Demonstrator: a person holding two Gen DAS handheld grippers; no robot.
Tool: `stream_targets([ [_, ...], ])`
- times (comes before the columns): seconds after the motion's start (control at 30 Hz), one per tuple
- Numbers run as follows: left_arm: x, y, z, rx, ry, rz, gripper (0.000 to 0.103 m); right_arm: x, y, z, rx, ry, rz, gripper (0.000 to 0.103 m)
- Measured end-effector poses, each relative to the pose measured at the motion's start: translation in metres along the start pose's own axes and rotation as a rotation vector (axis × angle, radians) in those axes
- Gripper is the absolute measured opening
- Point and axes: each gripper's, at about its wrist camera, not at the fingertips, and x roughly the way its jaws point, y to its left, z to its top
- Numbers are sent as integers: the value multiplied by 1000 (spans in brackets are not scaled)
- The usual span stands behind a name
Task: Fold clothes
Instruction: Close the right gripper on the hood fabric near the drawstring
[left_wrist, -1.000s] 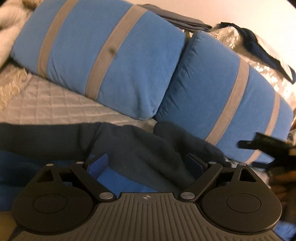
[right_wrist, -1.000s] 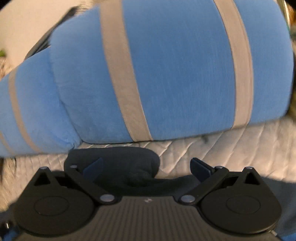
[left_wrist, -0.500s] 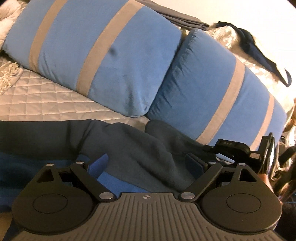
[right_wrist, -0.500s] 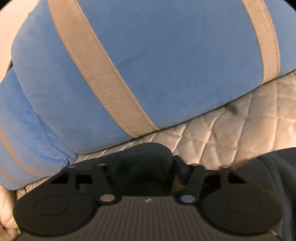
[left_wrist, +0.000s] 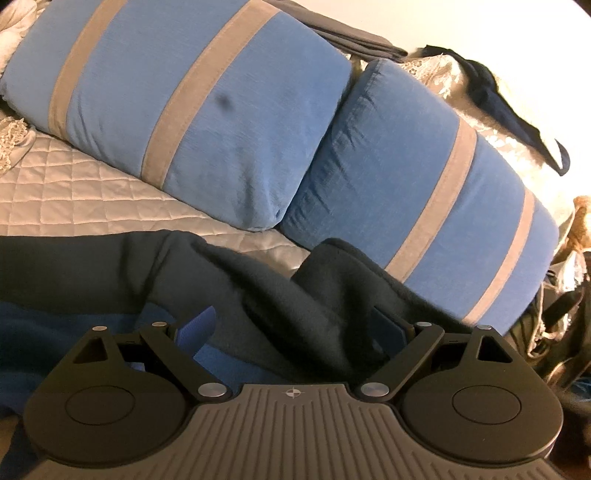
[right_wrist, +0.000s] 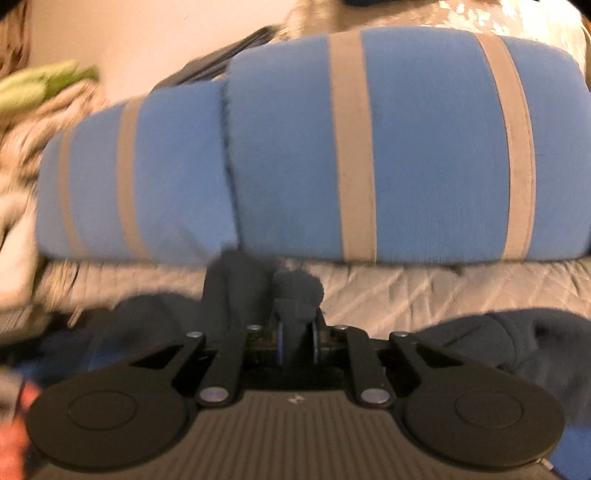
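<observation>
A dark grey fleece garment (left_wrist: 110, 266) with a blue inner side (left_wrist: 229, 365) lies spread on the quilted bed cover (left_wrist: 55, 195). In the left wrist view my left gripper (left_wrist: 291, 328) is open wide, low over the garment. A thick fold of the fleece sits between its blue pads (left_wrist: 195, 328) without being pinched. In the right wrist view, which is blurred, my right gripper (right_wrist: 297, 343) has its jaws closing tight on a bunched end of the same dark garment (right_wrist: 295, 291). That end sticks up between the pads, lifted off the bed cover (right_wrist: 406, 288).
Two blue pillows with grey stripes (left_wrist: 207, 103) (left_wrist: 406, 184) lie just behind the garment. Folded dark cloth (left_wrist: 351, 33) and a dark strap (left_wrist: 517, 114) lie beyond them on a patterned spread. A pile of pale and green fabric (right_wrist: 40, 88) is at far left in the right wrist view.
My right gripper went from wide open to shut on the garment's end and swept sideways with it along the pillows. It has left the left wrist view. The left gripper stayed put.
</observation>
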Motion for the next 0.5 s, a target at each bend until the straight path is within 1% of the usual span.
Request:
stream_targets([
  [0.1, -1, -1, -1, 3, -9, -13, 92, -17, 13, -22, -57, 54, 8, 14],
  [0.23, -2, -4, 0, 17, -26, -28, 92, -17, 12, -47, -59, 128, 37, 14],
  [0.33, 2, -6, 0, 50, -26, -9, 92, -12, 3, -53, -38, 174, 65, 15],
  [0.4, 9, -7, -1, 76, -7, 34, 92, -11, -1, -55, -25, 190, 81, 15],
  [0.5, 22, -4, -3, 103, 45, 115, 92, -15, -1, -59, -21, 203, 88, 18],
])
